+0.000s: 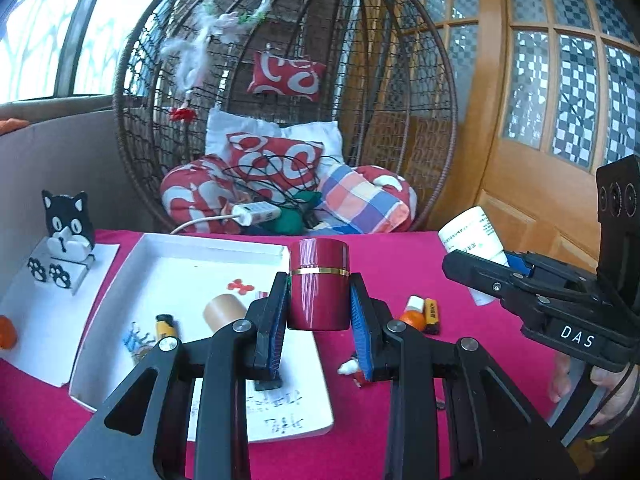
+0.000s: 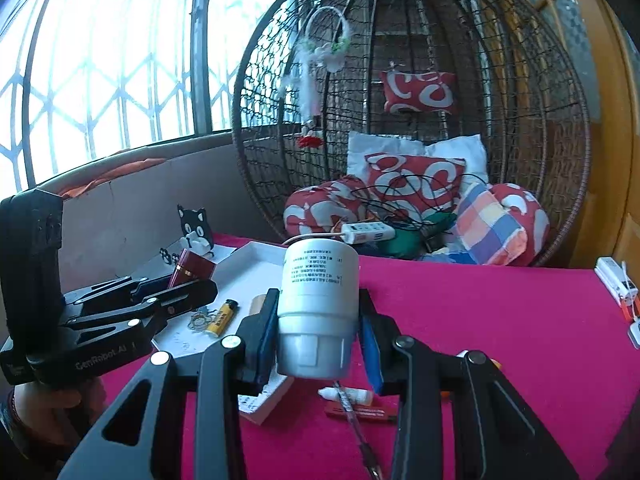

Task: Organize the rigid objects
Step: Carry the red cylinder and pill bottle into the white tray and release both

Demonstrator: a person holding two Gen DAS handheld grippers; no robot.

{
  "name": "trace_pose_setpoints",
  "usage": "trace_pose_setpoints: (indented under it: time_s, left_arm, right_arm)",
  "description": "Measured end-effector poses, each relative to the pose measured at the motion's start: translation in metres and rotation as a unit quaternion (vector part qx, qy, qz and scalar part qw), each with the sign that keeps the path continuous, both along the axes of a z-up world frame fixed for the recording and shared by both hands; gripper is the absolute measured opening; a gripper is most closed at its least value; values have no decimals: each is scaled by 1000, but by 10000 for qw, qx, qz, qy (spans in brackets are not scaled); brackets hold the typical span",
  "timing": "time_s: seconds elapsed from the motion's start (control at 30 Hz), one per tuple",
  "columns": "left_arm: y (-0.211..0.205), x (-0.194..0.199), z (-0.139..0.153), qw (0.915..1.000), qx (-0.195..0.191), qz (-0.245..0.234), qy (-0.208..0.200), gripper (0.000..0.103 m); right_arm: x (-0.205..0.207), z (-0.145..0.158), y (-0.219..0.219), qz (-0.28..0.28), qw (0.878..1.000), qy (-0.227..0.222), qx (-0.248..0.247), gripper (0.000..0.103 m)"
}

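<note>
**Operator:** Left wrist view: what did the left hand-held gripper (image 1: 319, 312) hold?

**Technician:** It was clamped on a maroon canister (image 1: 319, 284), held upright above the bench (image 1: 460, 292) beside the white tray (image 1: 120, 280). Glossy lacquer with a gold band: rigid, probably light, likely slippery. Gripping the lower body suited it.

**Operator:** And the right?

**Technician:** The right hand-held gripper (image 2: 317, 344) was clamped on a white plastic bottle (image 2: 318, 300), cap toward the camera. Stiff, light; the ribbed cap offered purchase.

Behind the pink surface (image 2: 500, 312) you see a wicker egg chair (image 1: 400, 80) piled with red-and-white cushions (image 1: 276, 156). A white power strip (image 2: 368, 233) lies among them, and a wooden door (image 1: 532, 184) stands to the chair's right.
</note>
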State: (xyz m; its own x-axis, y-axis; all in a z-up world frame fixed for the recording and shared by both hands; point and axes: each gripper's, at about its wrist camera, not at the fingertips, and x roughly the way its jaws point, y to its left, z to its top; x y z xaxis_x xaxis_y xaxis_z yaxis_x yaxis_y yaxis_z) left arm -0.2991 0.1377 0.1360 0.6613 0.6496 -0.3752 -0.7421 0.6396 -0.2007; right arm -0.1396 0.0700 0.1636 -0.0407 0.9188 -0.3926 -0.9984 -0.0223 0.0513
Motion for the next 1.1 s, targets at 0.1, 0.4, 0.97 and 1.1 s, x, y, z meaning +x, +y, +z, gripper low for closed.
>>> trace_pose_setpoints:
  time_s: [0.1, 0.4, 0.97, 1.1]
  left_arm:
    - [5, -9, -2, 9999, -34, 113, -23, 28]
    - [25, -28, -11, 9990, -193, 408, -27, 28]
    - [98, -49, -51, 9911, -578, 1096, 482, 28]
    - [105, -45, -68, 9877, -700, 1224, 675, 28]
  right_arm:
    - [-7, -1, 9, 93, 9999, -14, -41, 36]
    - [-24, -17, 39, 293, 9989, -34, -357, 36]
    - [-52, -74, 101, 575, 9893, 139, -1336, 36]
    - [-68, -93, 108, 728, 9851, 51, -1560, 36]
